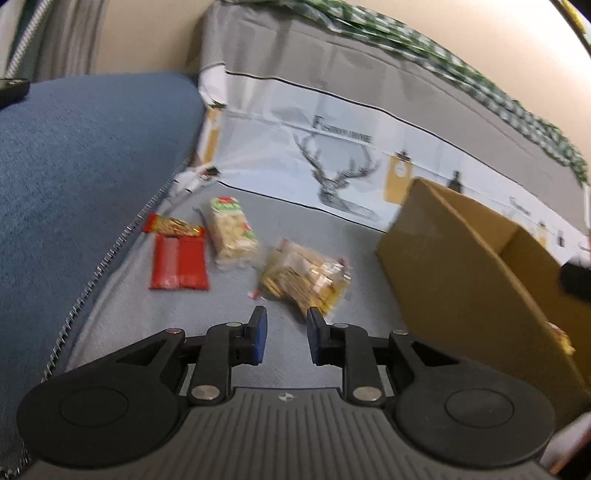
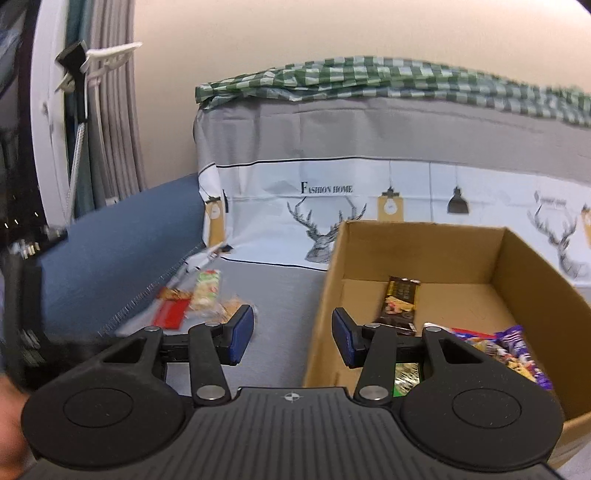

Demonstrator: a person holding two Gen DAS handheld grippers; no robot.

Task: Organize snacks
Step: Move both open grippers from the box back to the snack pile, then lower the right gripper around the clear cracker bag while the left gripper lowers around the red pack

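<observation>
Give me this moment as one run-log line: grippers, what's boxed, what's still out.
left gripper: open, empty, nearest clear biscuit bag | right gripper: open, empty, at cardboard box rim | boxed: dark bar, purple packet | out: red packet, white pack

Beige wall (image 2: pixel 295 33) behind grey curtain (image 2: pixel 114 129), blue cushion (image 2: pixel 122 240)

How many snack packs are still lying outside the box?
4: red packet, red-gold bar just behind it, pale cracker pack in the middle, clear biscuit bag nearest the left tool. Others may be hidden.

Deer-print cloth (image 2: pixel 332 221) beside a blue cushion (image 1: pixel 85 155).
</observation>
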